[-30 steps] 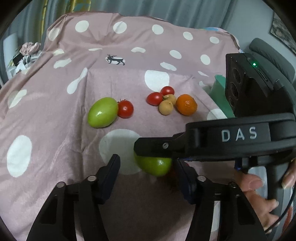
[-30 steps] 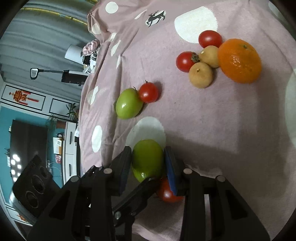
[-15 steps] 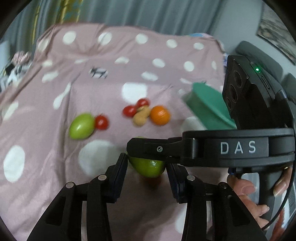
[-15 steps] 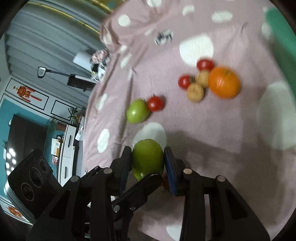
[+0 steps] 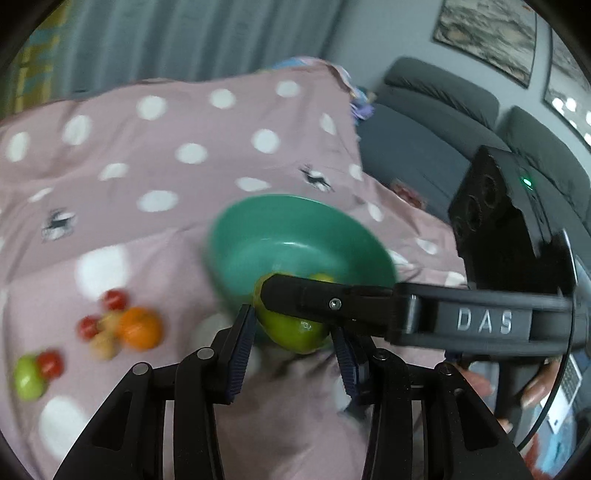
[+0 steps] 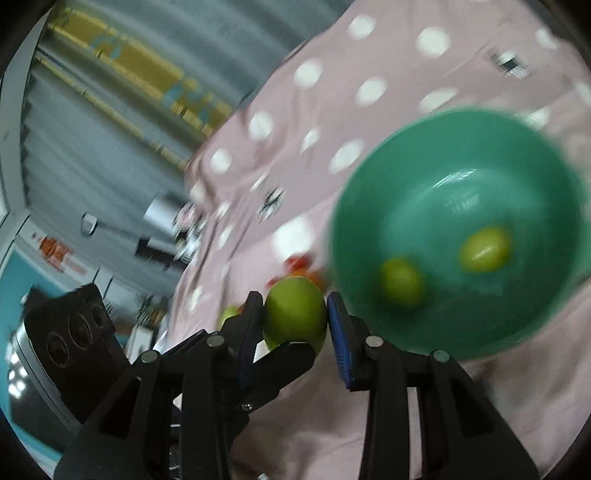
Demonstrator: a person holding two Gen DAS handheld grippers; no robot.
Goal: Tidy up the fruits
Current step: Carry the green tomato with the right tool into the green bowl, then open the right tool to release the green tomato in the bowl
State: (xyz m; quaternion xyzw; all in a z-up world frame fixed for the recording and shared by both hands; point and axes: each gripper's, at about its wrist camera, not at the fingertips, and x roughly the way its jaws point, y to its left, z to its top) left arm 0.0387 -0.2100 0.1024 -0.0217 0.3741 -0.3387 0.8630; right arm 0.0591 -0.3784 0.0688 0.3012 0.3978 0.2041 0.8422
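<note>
One green fruit (image 6: 295, 308) is clenched between the two pads of the right gripper (image 6: 295, 322). It is held clear of the cloth, just beside the near rim of a green bowl (image 6: 454, 155) and not yet in it.

Left gripper (image 5: 293, 343): the same fruit shows in the gap between its fingers, partly hidden behind the right gripper's finger. Whether its pads press on anything cannot be told.

Count in the bowl is two yellow-green fruits, one to the left (image 6: 400, 280) and one to the right (image 6: 485, 249), apart from each other.

Count on the cloth, well apart from the bowl:
- one orange (image 5: 140, 328)
- three red tomatoes (image 5: 114, 299)
- one small green fruit (image 5: 27, 373)
- some tan fruits (image 5: 105, 343) – too blurred to count

Surface is a pink cloth (image 5: 184, 122) with white dots and small deer prints. Room has a grey sofa (image 5: 436, 110), a grey curtain (image 5: 184, 37) and framed pictures (image 5: 484, 33) on the wall.

Writing – "DAS" on the right gripper's body.
</note>
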